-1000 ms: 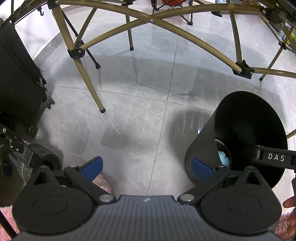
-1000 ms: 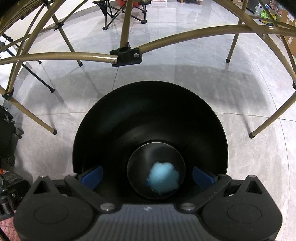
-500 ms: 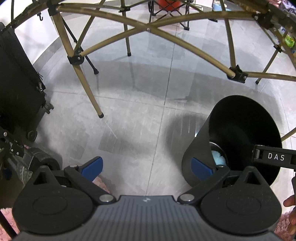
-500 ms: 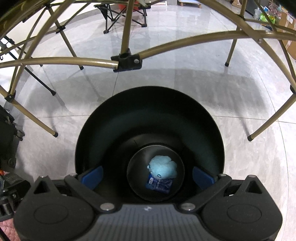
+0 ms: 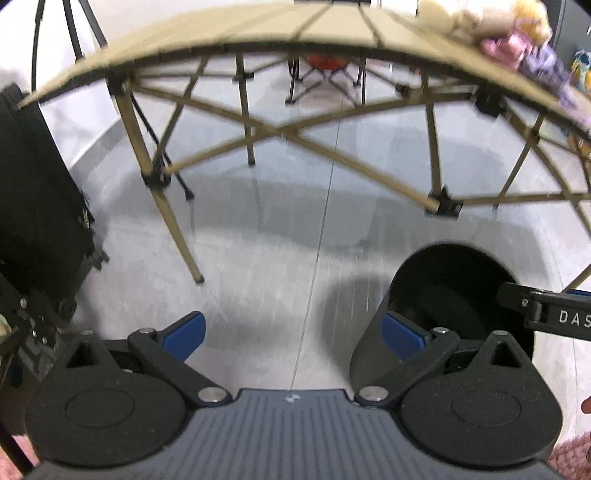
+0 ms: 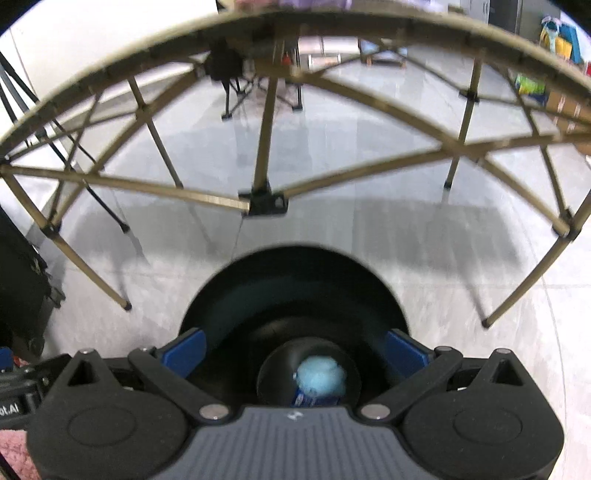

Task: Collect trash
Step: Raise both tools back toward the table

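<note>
A black round trash bin [image 6: 295,280] stands on the grey floor right under my right gripper [image 6: 295,347]. A crumpled light blue wad [image 6: 321,376] lies at its bottom on a small blue wrapper [image 6: 301,398]. The right gripper is open and empty above the bin's mouth. In the left wrist view the bin [image 5: 443,295] is at the lower right, with the right gripper's finger [image 5: 554,314] over it. My left gripper [image 5: 291,328] is open and empty over bare floor, left of the bin.
A tan folding table [image 5: 332,33] spans overhead, its crossed legs [image 5: 173,221] standing on the floor beyond the bin. A black wheeled case [image 5: 37,206] stands at the left. Soft toys [image 5: 517,37] sit on the table top. A pink rug [image 5: 569,458] lies beside me.
Both grippers have risen and tilted up, so the bin looks smaller and lower and the table top has come into view. The blue wad stays in the bin.
</note>
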A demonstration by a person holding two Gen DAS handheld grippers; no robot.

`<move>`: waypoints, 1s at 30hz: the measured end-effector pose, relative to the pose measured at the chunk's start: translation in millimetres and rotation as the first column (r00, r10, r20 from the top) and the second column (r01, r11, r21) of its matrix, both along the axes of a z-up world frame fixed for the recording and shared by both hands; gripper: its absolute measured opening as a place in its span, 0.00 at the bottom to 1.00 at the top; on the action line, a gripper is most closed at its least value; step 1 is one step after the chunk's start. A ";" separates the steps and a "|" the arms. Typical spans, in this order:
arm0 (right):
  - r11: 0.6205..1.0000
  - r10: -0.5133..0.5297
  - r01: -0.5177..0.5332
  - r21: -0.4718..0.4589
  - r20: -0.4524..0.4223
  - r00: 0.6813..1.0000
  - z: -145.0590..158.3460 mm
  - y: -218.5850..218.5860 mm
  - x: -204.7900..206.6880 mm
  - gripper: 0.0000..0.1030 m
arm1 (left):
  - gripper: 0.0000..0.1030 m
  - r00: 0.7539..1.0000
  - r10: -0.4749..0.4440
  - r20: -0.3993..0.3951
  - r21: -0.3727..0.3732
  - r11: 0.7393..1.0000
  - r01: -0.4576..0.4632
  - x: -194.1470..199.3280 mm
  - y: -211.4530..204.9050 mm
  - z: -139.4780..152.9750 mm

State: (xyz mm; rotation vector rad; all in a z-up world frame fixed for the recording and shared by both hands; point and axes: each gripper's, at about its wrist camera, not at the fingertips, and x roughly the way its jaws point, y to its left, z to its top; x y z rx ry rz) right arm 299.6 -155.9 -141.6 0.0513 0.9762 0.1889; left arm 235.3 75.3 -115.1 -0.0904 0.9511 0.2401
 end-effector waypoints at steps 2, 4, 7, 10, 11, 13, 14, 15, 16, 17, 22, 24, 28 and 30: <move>1.000 0.007 -0.007 0.011 0.047 0.999 12.5 -3.4 -2.5 1.00 | 1.00 0.999 -0.006 0.044 0.001 1.000 0.006 -0.8 -3.2 11.0; 1.000 0.018 -0.020 0.021 0.104 0.994 25.3 -6.3 -5.7 1.00 | 1.00 0.996 -0.018 0.086 0.007 1.000 0.017 -1.7 -7.9 22.1; 0.999 0.038 -0.043 0.023 0.204 0.978 44.5 -10.9 -12.3 1.00 | 1.00 0.991 -0.037 0.130 0.007 0.999 0.037 -2.6 -15.2 34.2; 0.998 0.046 -0.056 0.024 0.299 0.953 62.6 -15.8 -16.9 1.00 | 1.00 0.986 -0.050 0.156 0.010 0.999 0.049 -1.8 -22.0 42.8; 0.998 0.045 -0.057 0.030 0.320 0.946 68.4 -17.8 -17.2 1.00 | 1.00 0.985 -0.053 0.163 0.012 0.999 0.052 -0.8 -23.7 45.4; 0.997 0.043 -0.065 0.051 0.353 0.935 78.9 -22.7 -15.6 1.00 | 1.00 0.980 -0.061 0.187 0.017 0.998 0.059 1.0 -27.0 52.5; 0.996 0.039 -0.067 0.065 0.367 0.929 83.4 -26.1 -15.3 1.00 | 1.00 0.978 -0.064 0.199 0.024 0.998 0.060 1.6 -29.0 56.4; 0.995 0.036 -0.070 0.076 0.384 0.923 87.7 -28.2 -14.7 1.00 | 1.00 0.974 -0.069 0.217 0.032 0.997 0.063 2.4 -30.6 62.1; 0.994 0.033 -0.072 0.081 0.406 0.913 92.4 -30.5 -14.1 1.00 | 1.00 0.970 -0.073 0.233 0.037 0.997 0.066 3.5 -32.1 66.5; 0.994 0.030 -0.070 0.080 0.427 0.904 96.9 -31.8 -14.1 1.00 | 1.00 0.965 -0.077 0.250 0.041 0.997 0.069 5.2 -33.9 71.4; 0.996 0.015 -0.061 0.070 0.524 0.852 113.2 -36.8 -3.5 1.00 | 1.00 0.945 -0.100 0.312 0.064 0.994 0.085 13.3 -43.0 89.1; 0.995 0.008 -0.059 0.076 0.543 0.839 116.8 -39.5 4.9 1.00 | 1.00 0.938 -0.109 0.328 0.069 0.993 0.092 18.4 -45.6 94.2; 0.997 -0.001 -0.046 0.069 0.562 0.827 120.2 -38.8 23.0 1.00 | 1.00 0.928 -0.120 0.351 0.075 0.992 0.100 30.3 -50.9 103.2; 0.997 -0.004 -0.039 0.063 0.574 0.819 120.7 -37.9 30.6 1.00 | 1.00 0.922 -0.127 0.365 0.076 0.991 0.107 36.7 -52.7 107.2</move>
